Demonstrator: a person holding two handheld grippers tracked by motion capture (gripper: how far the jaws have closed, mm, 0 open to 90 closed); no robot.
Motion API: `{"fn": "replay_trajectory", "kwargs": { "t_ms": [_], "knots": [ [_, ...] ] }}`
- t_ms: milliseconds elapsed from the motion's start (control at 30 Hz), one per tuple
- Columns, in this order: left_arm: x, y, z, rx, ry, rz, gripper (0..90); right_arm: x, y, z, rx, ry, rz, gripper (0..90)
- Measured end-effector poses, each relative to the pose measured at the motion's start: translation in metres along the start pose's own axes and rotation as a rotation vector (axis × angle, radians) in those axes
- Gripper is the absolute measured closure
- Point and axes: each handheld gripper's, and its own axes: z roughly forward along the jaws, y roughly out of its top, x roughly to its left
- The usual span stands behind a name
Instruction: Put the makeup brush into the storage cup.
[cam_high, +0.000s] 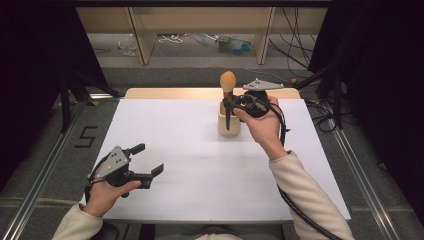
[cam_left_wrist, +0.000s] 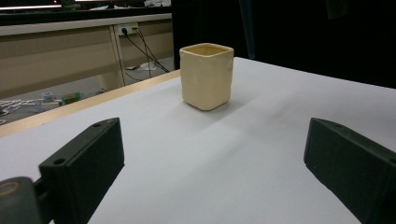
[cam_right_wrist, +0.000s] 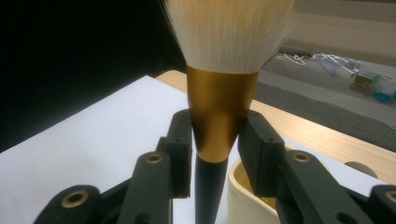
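Observation:
A makeup brush (cam_high: 228, 92) with a pale bristle head, gold collar (cam_right_wrist: 219, 112) and black handle stands upright over a cream square cup (cam_high: 229, 121) near the table's far edge. My right gripper (cam_high: 231, 103) is shut on the brush, its black pads (cam_right_wrist: 181, 140) pressing the collar from both sides. The cup's rim (cam_right_wrist: 243, 179) lies just below and to the right of the handle. My left gripper (cam_high: 149, 158) rests at the near left of the table, jaws wide apart and empty. Between those jaws, farther off, stands the cup (cam_left_wrist: 206, 75).
A white sheet (cam_high: 200, 165) covers the table, with a bare wooden strip (cam_high: 170, 93) along the far edge. Black curtains hang on both sides. Cables and small items lie on the floor beyond the table (cam_high: 220, 42).

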Motion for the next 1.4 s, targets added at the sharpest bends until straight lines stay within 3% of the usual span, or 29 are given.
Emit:
{"fn": "replay_trajectory", "kwargs": {
  "t_ms": [1400],
  "knots": [
    [0.000,0.000,0.000,-0.001,0.001,-0.001,4.8,-0.008,0.011,0.000,-0.058,-0.036,-0.011,67.0]
  ]
}}
